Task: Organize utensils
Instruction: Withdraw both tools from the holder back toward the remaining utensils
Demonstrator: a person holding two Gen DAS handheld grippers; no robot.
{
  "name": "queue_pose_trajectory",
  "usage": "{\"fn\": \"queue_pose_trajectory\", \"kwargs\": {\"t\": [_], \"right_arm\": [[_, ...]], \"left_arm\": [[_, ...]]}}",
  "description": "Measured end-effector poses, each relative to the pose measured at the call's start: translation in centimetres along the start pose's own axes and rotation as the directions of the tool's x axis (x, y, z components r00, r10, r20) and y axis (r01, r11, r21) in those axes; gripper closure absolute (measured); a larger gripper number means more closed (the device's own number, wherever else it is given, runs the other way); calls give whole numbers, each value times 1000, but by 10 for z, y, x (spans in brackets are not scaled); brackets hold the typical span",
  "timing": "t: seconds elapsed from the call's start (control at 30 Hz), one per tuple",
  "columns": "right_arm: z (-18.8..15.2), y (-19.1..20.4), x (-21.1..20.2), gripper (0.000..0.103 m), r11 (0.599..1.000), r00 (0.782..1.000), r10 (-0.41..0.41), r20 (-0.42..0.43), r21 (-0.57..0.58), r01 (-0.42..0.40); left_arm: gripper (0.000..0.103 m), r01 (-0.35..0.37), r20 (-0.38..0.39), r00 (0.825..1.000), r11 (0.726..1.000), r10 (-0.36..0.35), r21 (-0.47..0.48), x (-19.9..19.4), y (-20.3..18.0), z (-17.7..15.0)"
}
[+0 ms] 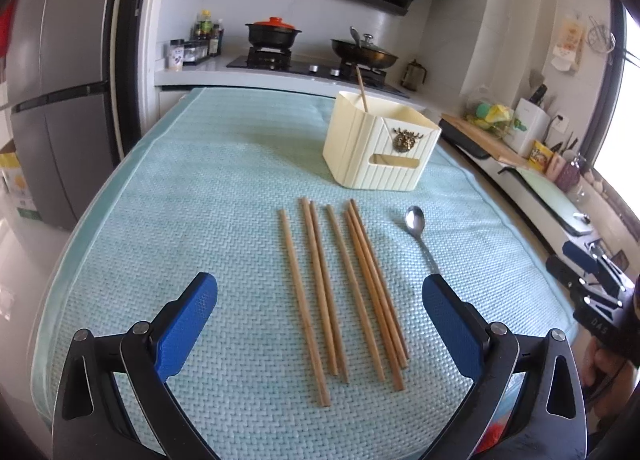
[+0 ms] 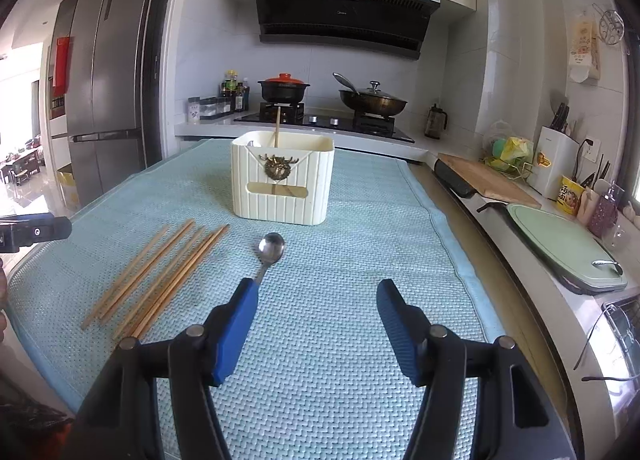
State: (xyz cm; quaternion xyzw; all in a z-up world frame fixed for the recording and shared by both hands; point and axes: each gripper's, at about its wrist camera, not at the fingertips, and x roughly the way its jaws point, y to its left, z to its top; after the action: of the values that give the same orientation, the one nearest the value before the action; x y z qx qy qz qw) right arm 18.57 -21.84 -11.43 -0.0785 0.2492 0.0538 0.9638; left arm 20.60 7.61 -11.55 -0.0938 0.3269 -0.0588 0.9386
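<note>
Both claws wide open, nothing held. Left claw (image 1: pixel 320 292) has chopsticks (image 1: pixel 344 288) right ahead; grab those next, then drop in box (image 1: pixel 380 148) w/ the other stick.

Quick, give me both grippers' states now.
Left gripper: open, holding nothing.
Right gripper: open, holding nothing.

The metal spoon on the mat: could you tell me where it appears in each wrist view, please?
Left wrist view: the spoon lies right of centre, to the right of the chopsticks.
Right wrist view: the spoon is left of centre, its handle running behind the left fingertip.
Shared landmark: the cream utensil holder beyond it.
</note>
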Motion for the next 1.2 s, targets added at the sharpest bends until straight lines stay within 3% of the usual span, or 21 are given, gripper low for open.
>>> {"fn": "queue_pose_trajectory", "kwargs": {"t": [0.7, 1.2], "right_arm": [[-7, 24, 9, 40, 998, 998, 41, -44, -41, -43], [-12, 32, 18, 40, 997, 996, 58, -72, -56, -62]], "left_arm": [[1, -131, 1, 991, 991, 131, 39, 1, 10, -6], [1, -151, -21, 988, 988, 151, 33, 6, 16, -14]]}}
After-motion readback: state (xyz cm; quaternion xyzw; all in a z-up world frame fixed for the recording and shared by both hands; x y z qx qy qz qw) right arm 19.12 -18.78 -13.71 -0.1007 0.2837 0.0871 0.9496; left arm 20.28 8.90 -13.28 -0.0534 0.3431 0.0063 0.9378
